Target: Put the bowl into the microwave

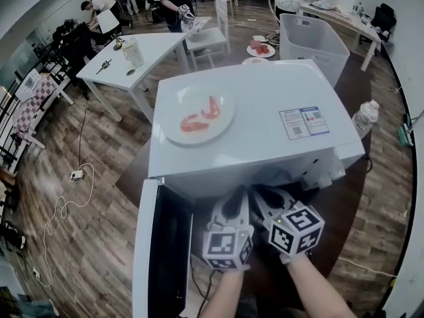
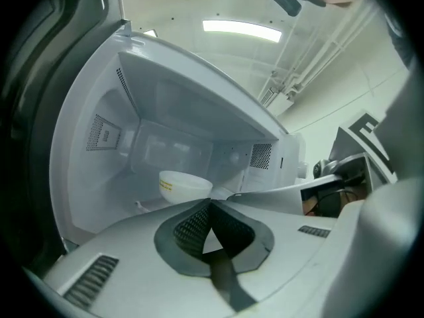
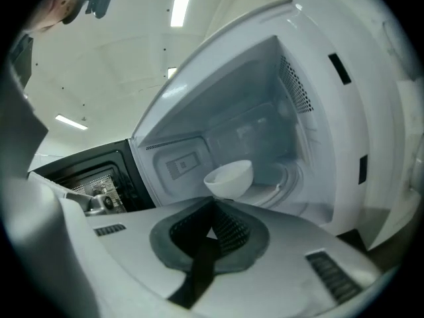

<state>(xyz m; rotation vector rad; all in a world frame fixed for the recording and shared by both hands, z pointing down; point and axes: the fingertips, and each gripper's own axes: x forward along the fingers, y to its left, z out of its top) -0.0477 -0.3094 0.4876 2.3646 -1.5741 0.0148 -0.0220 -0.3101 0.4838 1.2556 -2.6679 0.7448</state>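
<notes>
Head view has the white microwave (image 1: 265,91) filling the middle of the frame, its door (image 1: 162,257) swung open at lower left. The left hand-held gripper (image 1: 236,203) and right hand-held gripper (image 1: 267,196) sit side by side just in front of the opening, touching or nearly so. The bowl (image 2: 184,185) stands upright on the cavity floor, rim up and free of both tools, so the placing looks done. In the left gripper view it lies ahead of the closed tips of that tool (image 2: 211,204) and a little toward the left of the frame. In the right gripper view the bowl (image 3: 230,179) lies ahead and slightly right of the tips (image 3: 213,203). Both pairs of jaws are pressed together with nothing between them. Being round, the bowl offers no long axis. Neither tool reads as clearly nearer to it, though the left one is closer to the door, which probably needs closing next.
</notes>
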